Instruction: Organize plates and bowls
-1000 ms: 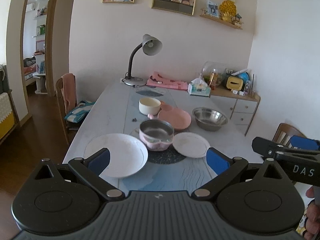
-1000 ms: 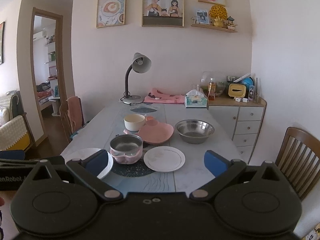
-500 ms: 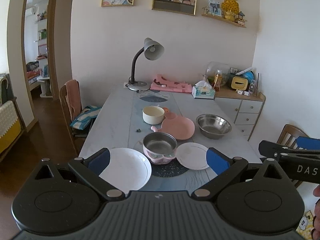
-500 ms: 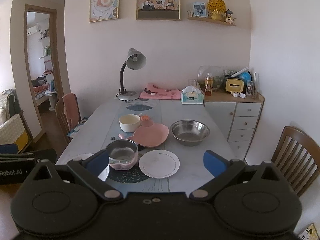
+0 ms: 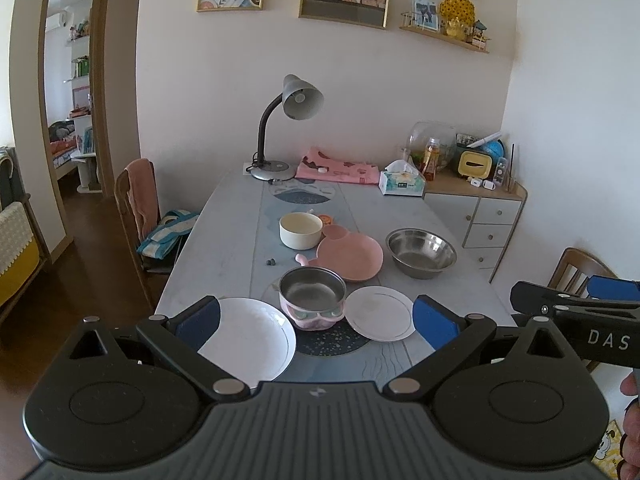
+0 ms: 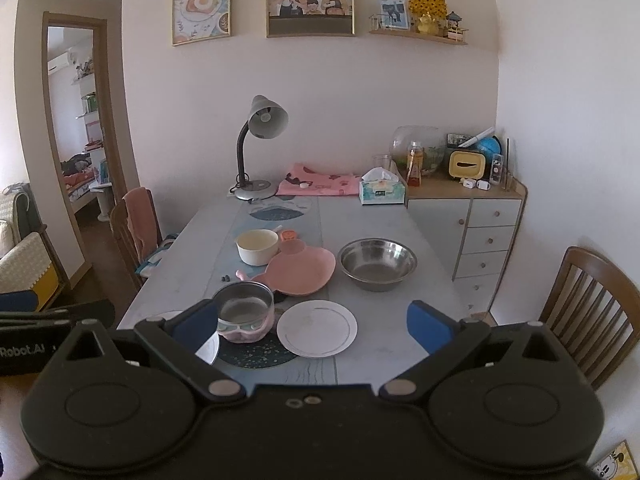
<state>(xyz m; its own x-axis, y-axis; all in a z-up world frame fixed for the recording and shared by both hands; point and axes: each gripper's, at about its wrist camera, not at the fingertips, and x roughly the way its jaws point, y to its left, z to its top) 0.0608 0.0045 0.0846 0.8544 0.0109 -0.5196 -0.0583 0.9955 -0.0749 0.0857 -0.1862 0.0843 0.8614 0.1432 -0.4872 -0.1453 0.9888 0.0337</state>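
Note:
On the grey table (image 5: 224,248) lie a large white plate (image 5: 250,340), a small white plate (image 5: 380,313) (image 6: 317,328), a pink bowl with a steel liner (image 5: 313,298) (image 6: 245,312), a pink plate (image 5: 350,256) (image 6: 300,270), a cream bowl (image 5: 301,230) (image 6: 257,246) and a steel bowl (image 5: 421,252) (image 6: 377,263). My left gripper (image 5: 316,322) hovers open before the table's near edge, nothing between its fingers. My right gripper (image 6: 312,326) is open too, held back from the table. The large white plate is mostly hidden behind the left finger in the right wrist view.
A desk lamp (image 5: 290,120), pink cloth (image 5: 338,168) and tissue box (image 5: 402,184) sit at the table's far end. Wooden chairs stand at the left (image 5: 136,208) and right (image 6: 592,312). A drawer cabinet (image 6: 468,232) flanks the table's right.
Both grippers have drawn back and risen from the table, so the dishes look smaller and farther off. Nothing on the table has moved, and both grippers stay open.

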